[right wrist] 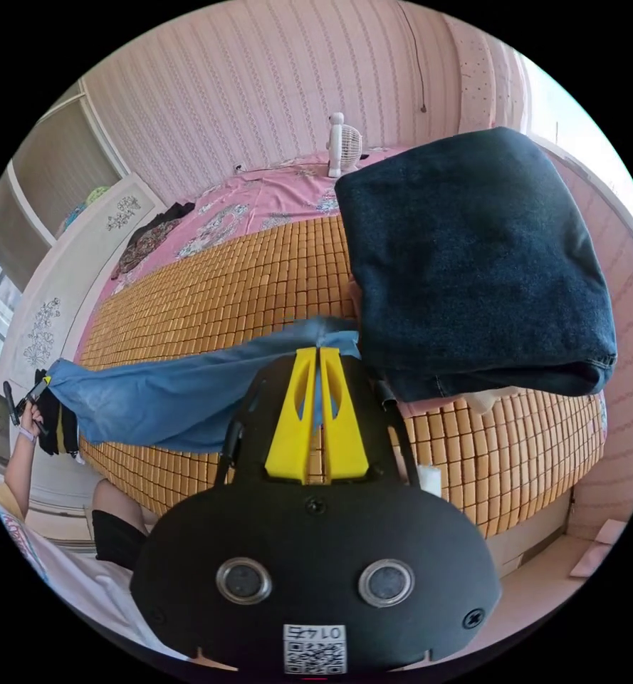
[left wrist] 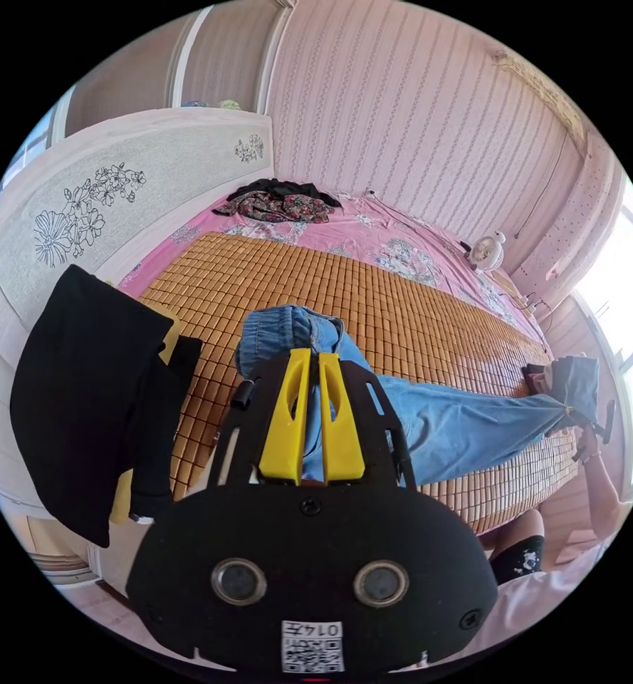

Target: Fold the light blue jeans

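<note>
Counts: 1 pr light blue jeans, stretched betw 2 grippers – left gripper, right gripper, 2 yellow jaws each. 1 folded dark denim stack on 1 bamboo mat. 1 black garment pile at mat edge. 1 floral/dark clothes heap on 1 pink sheet. 1 small white fan. 1 headboard w/ flower print. 1 person: 1 forearm, 1 knee seen
</note>
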